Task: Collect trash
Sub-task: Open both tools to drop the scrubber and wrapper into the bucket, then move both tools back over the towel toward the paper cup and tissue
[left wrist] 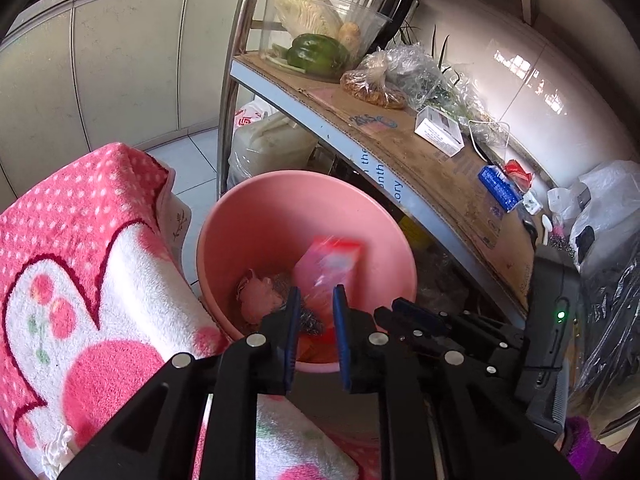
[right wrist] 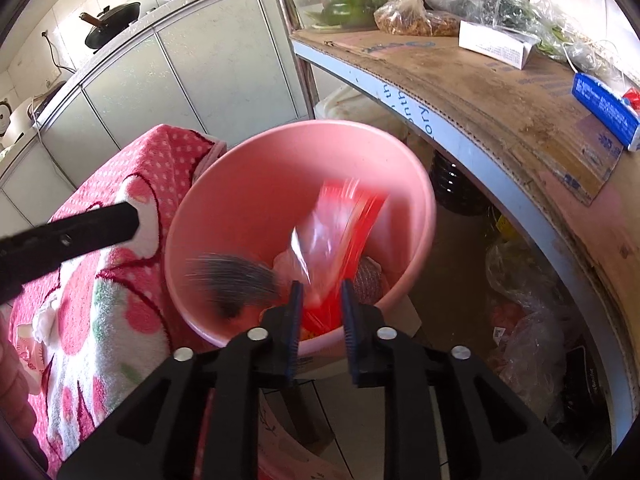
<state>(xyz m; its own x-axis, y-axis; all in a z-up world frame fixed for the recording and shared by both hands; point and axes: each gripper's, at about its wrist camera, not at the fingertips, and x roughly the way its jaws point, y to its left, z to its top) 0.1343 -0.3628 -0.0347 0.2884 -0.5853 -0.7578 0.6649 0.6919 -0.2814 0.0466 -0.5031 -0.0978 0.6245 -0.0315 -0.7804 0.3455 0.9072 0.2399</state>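
Observation:
A pink basin (left wrist: 280,208) (right wrist: 256,184) stands below the shelf and holds trash. A red and clear plastic wrapper (left wrist: 328,264) (right wrist: 340,232), blurred by motion, is inside it, along with a grey steel-wool scrubber (right wrist: 236,280) (left wrist: 308,316), also blurred, and a crumpled pale tissue (left wrist: 256,296). My left gripper (left wrist: 314,292) is open above the basin's near rim with nothing between its fingers. My right gripper (right wrist: 320,286) is open just above the basin, the wrapper loose in front of its fingertips. The right gripper also shows in the left wrist view (left wrist: 404,306).
A pink dotted towel (left wrist: 80,264) (right wrist: 108,280) covers a stool left of the basin. A cardboard-lined shelf (left wrist: 420,152) (right wrist: 480,88) on the right carries a white box (left wrist: 440,130), a blue packet (left wrist: 500,188), bagged greens and a green pepper (left wrist: 316,52). Plastic bags (right wrist: 528,320) lie under the shelf.

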